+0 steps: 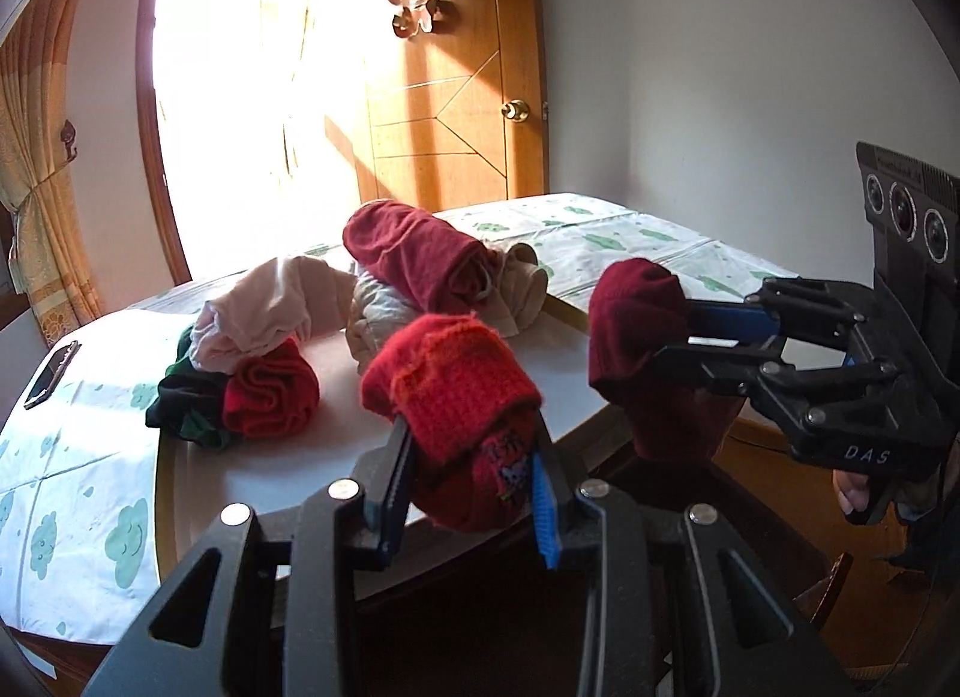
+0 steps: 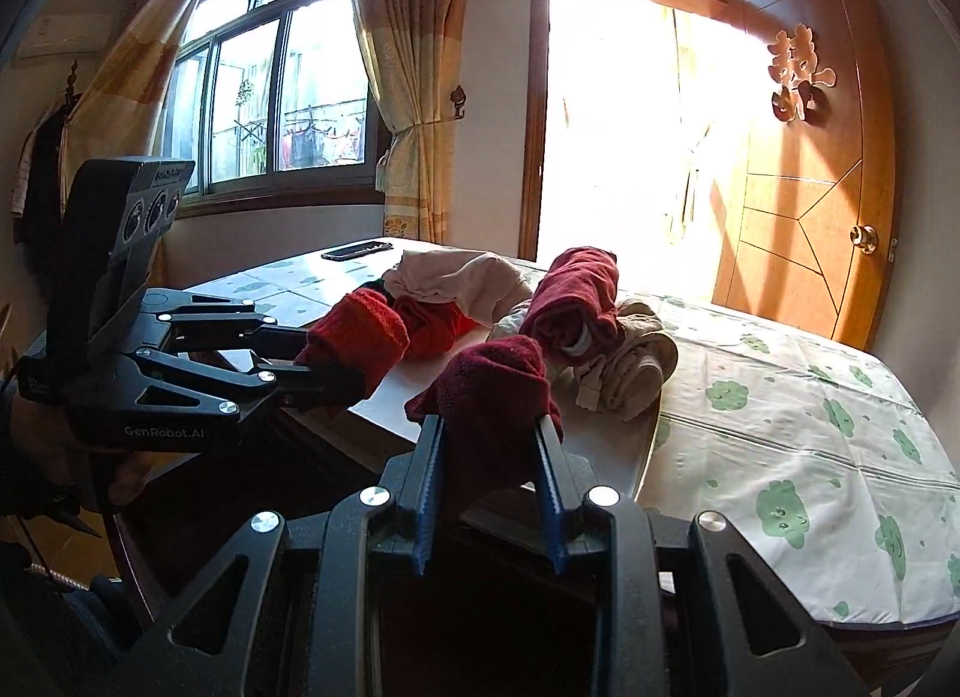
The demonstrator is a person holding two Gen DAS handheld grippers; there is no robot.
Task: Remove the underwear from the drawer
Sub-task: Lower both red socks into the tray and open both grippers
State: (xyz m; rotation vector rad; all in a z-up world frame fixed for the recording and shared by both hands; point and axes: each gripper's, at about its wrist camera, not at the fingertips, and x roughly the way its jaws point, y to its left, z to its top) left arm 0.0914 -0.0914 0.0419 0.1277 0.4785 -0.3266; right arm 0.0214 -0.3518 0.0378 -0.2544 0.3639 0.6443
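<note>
Left wrist view: left gripper [image 1: 474,457] has its jaws clenched on a bright red rolled piece [image 1: 450,373] with a small cartoon print, held up just off the near edge of the tabletop [image 1: 420,349]. To its right the right gripper [image 1: 672,349] is clamped on a dark maroon roll [image 1: 639,325], also in the air beside the edge. A heap already sits on the tabletop: pale pink piece [image 1: 270,307], maroon roll [image 1: 414,259], beige piece [image 1: 516,283], red roll [image 1: 270,391], dark green piece [image 1: 186,397]. Phone [image 1: 51,373] far left. No drawer visible in this view.

Right wrist view: right gripper [image 2: 489,427] jaws tight on the dark maroon roll [image 2: 498,379]; left gripper [image 2: 312,373] on the red knit piece [image 2: 354,331], both short of the heap [image 2: 576,301].

Likely step: carry both to the heap. Do it well by lifting clear of the tabletop edge, keeping the two grippers apart so the rolls don't snag, and letting go only over bare surface beside the heap so nothing gets knocked off or unrolls.
</note>
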